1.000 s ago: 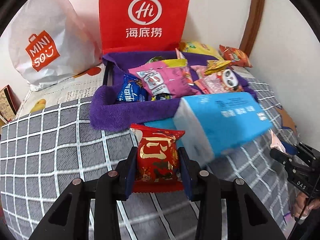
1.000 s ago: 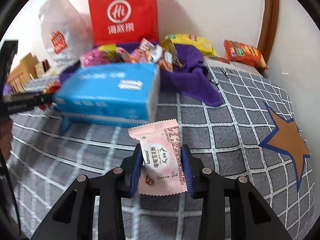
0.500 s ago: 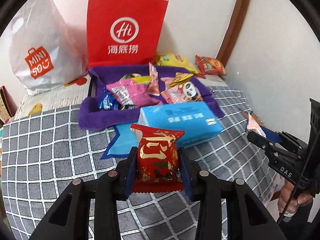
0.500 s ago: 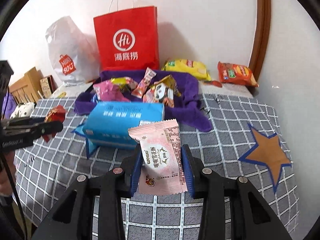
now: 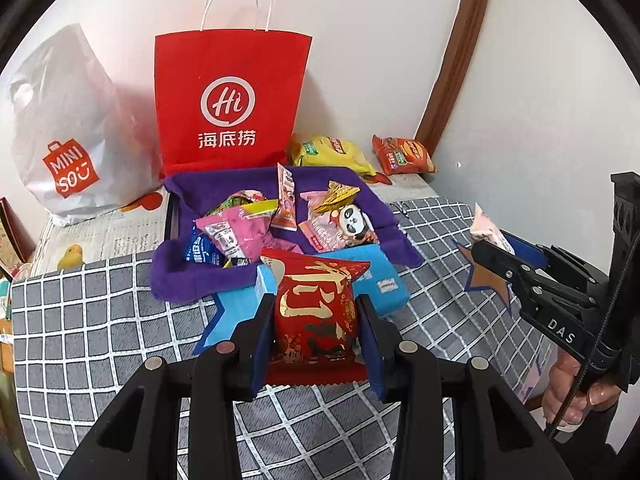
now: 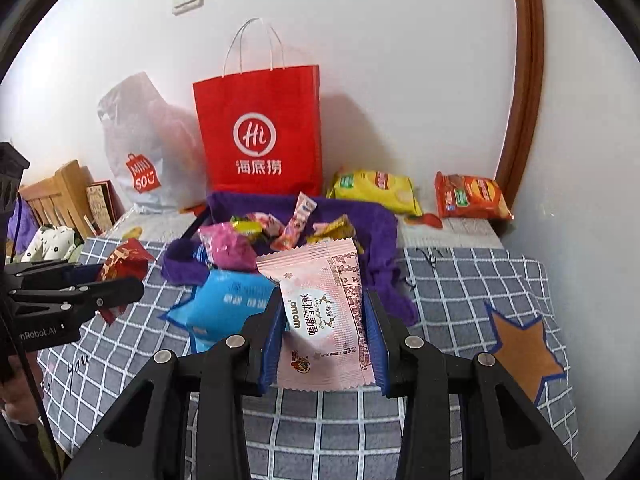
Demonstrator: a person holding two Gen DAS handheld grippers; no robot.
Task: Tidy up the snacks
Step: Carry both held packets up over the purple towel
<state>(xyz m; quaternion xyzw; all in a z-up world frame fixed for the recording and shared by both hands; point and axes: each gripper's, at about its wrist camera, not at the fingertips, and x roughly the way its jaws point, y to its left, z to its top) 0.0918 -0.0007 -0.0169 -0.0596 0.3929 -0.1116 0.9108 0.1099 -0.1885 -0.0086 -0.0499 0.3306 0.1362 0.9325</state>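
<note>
My left gripper (image 5: 316, 320) is shut on a red snack packet with gold writing (image 5: 316, 312), held above the grey checked bedspread. My right gripper (image 6: 324, 328) is shut on a pink snack packet (image 6: 324, 312), also held up. Each gripper shows in the other's view, the right one at the right edge of the left wrist view (image 5: 496, 248) and the left one at the left edge of the right wrist view (image 6: 120, 280). Ahead lies a purple cloth-lined tray (image 5: 192, 280) with several snack packets, among them a pink one (image 5: 236, 236) and a panda one (image 5: 344, 224).
A blue tissue pack (image 5: 384, 276) lies in front of the tray. A red paper bag (image 5: 228, 104) and a white MINISO bag (image 5: 68, 136) stand against the wall. A yellow chip bag (image 5: 332, 152) and an orange one (image 5: 404, 156) lie at the back right.
Both grippers have drawn back and risen away from the tray and tissue pack, which now look smaller and farther. Each still holds its packet.
</note>
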